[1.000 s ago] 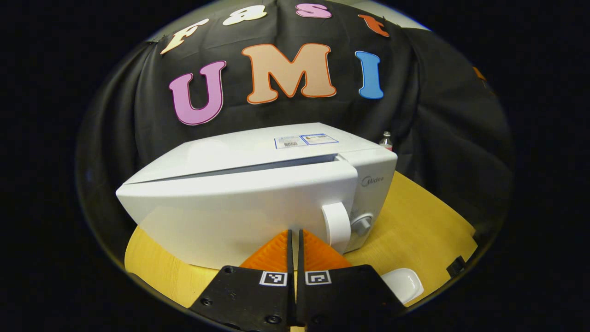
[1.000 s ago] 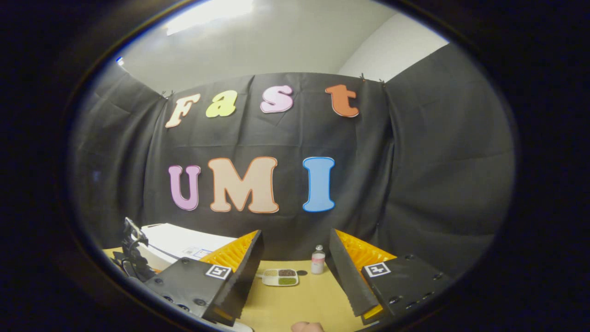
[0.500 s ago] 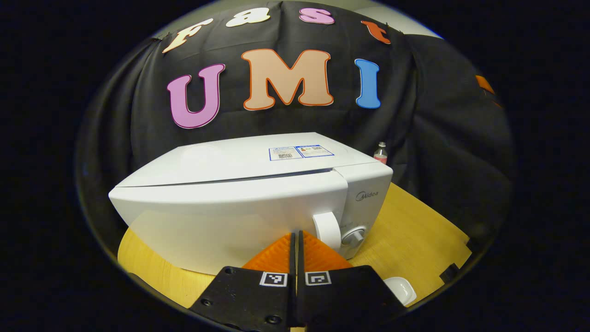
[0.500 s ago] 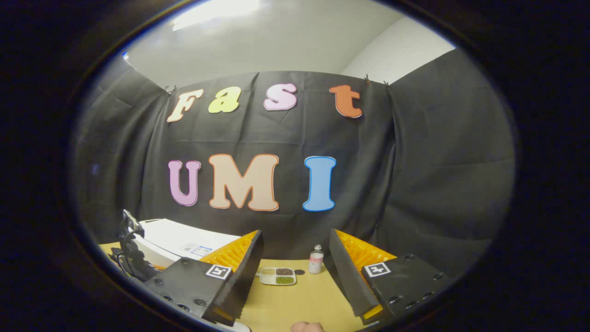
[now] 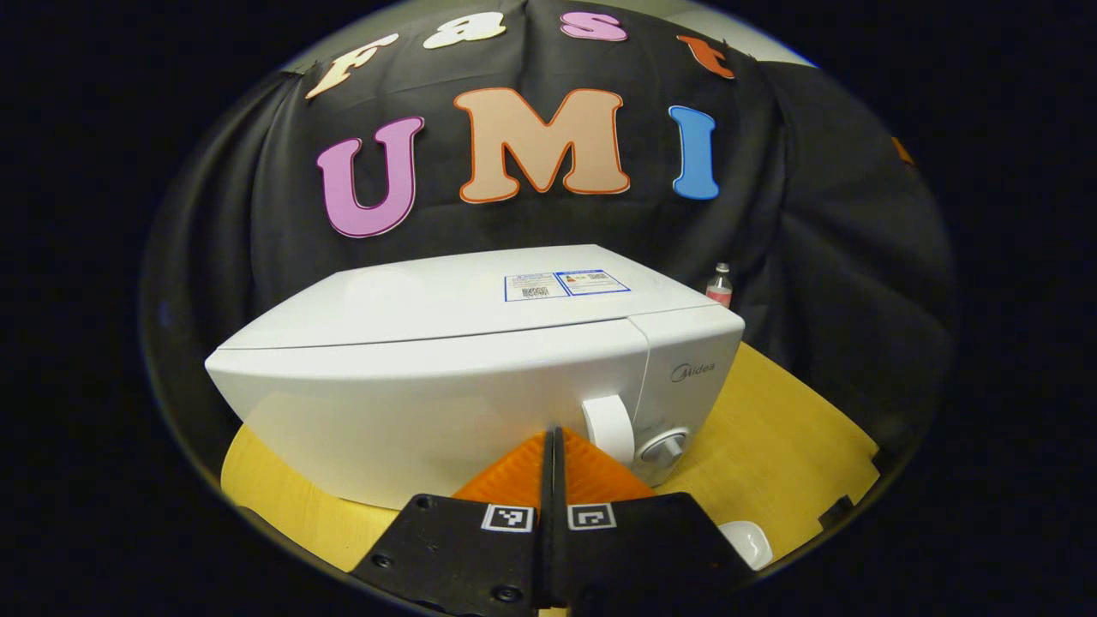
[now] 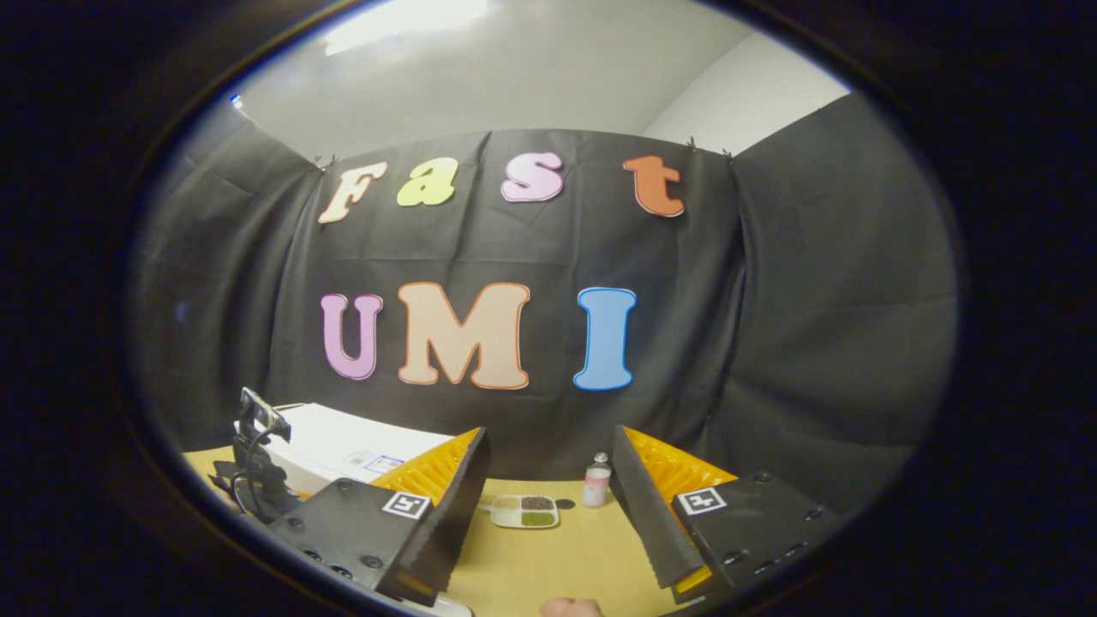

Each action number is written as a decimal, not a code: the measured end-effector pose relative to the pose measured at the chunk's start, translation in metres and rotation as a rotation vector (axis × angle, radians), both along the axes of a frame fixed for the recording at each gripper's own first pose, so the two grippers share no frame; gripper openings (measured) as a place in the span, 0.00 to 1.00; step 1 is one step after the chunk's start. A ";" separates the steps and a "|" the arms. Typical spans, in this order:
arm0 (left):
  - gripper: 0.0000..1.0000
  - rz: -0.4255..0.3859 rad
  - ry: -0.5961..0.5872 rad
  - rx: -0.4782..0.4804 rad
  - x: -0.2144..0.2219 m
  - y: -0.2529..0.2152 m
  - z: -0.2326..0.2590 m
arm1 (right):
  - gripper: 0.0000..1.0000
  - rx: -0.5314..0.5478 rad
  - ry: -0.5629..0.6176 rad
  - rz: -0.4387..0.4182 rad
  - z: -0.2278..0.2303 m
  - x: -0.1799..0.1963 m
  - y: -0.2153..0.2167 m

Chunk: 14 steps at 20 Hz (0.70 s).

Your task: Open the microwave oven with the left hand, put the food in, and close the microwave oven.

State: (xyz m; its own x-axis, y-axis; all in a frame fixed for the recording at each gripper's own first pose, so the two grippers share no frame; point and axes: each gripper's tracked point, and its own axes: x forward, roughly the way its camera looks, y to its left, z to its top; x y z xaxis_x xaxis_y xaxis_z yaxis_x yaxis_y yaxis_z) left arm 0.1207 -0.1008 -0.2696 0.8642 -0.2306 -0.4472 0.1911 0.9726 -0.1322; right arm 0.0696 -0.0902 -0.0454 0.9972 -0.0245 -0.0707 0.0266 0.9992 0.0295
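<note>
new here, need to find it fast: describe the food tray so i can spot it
Start at the white microwave on the yellow table. Right of it, near the black cloth, lies the tray, beside a small bottle. It is flat, white and split into compartments of brown and green food.

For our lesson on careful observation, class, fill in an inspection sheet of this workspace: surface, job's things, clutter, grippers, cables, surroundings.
Surface: yellow wooden table.
Job's things: white microwave, door shut, handle near its right end; compartment food tray on the table, outside the microwave.
Clutter: small bottle just right of the tray; white dish at the near table edge.
Grippers: left gripper jaws shut, close to the door front, contact unclear; right gripper jaws open, holding nothing.
Cables: dark cable on the left gripper.
Surroundings: black cloth wall; pale ceiling.
</note>
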 end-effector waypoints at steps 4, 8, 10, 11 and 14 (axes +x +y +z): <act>0.00 -0.001 -0.041 -0.020 -0.004 -0.004 0.030 | 0.84 -0.013 0.010 0.006 -0.003 0.000 0.004; 0.01 0.012 -0.145 -0.057 -0.007 0.008 0.097 | 0.84 -0.028 0.019 0.018 -0.006 0.001 0.012; 0.00 0.038 -0.210 -0.055 -0.007 0.022 0.135 | 0.84 -0.026 0.024 0.033 -0.010 0.002 0.017; 0.00 0.049 -0.253 -0.058 -0.008 0.030 0.158 | 0.84 -0.026 0.029 0.042 -0.010 0.004 0.020; 0.00 0.078 -0.360 -0.054 -0.016 0.058 0.216 | 0.84 -0.023 0.033 0.051 -0.010 0.007 0.023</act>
